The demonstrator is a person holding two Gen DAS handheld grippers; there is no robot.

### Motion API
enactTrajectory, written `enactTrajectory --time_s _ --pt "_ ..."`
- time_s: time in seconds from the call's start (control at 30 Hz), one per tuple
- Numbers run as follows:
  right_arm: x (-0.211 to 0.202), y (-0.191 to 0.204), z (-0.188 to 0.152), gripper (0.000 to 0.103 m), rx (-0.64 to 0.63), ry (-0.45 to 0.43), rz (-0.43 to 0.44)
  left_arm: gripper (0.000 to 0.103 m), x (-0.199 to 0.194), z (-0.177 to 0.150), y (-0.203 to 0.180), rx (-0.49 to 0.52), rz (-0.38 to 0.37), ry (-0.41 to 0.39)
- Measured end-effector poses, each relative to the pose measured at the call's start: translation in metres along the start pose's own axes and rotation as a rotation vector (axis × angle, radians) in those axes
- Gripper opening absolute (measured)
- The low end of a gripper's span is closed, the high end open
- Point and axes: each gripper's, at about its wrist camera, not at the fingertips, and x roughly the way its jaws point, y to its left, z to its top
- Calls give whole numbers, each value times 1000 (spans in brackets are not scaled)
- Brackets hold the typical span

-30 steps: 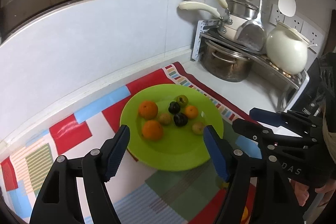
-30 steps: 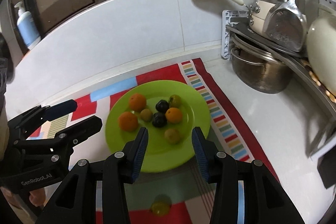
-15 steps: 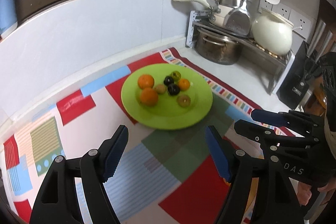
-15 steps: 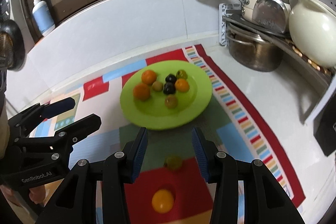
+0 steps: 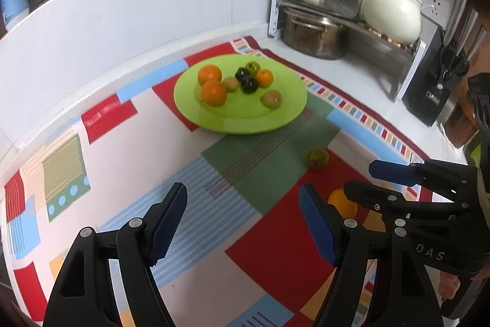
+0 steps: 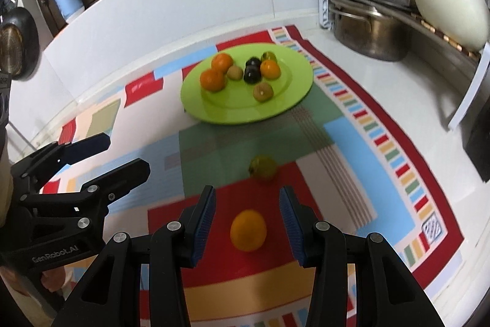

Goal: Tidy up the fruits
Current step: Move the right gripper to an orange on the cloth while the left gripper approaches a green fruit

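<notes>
Fruits: seven on green plate (image 6: 245,109) near tabletop's back edge; green fruit (image 6: 263,167) and orange (image 6: 248,230) loose on mat (image 6: 346,143) nearer front. Left gripper (image 5: 243,219) fingers wide, empty. Right gripper (image 6: 248,219) fingers narrower, flanking orange, not touching.

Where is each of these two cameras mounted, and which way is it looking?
Left wrist view: sits on the left gripper, looking down along its open fingers at the patterned mat and green plate of fruit; the right gripper shows at right.
Right wrist view: sits on the right gripper, looking down at an orange fruit between its open fingers; the left gripper shows at left.
Shared: plate, mat, loose green fruit, steel pot.
</notes>
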Motion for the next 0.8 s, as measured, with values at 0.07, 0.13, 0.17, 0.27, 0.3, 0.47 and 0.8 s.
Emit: enactTrajectory --time_s 0.07,0.13,0.17,0.27,0.3,0.47,0.8 --pt "3 1 -4 44 -1 13 0 75 3 -5 0 -2 -1 18" --pt "6 1 -9 44 1 28 4 75 5 -10 -1 1 5 28" --pt "7 1 -10 44 2 33 3 75 6 -12 -1 1 7 34" --pt "11 1 -14 44 1 47 2 75 10 -17 -1 0 4 52" --pt "13 1 -15 44 2 54 1 75 12 -19 -2 0 5 57" --pt "22 1 -20 44 7 80 6 75 18 -25 -1 -3 9 81" --pt "39 -1 -24 37 13 115 -9 75 24 -28 -2 -2 11 101"
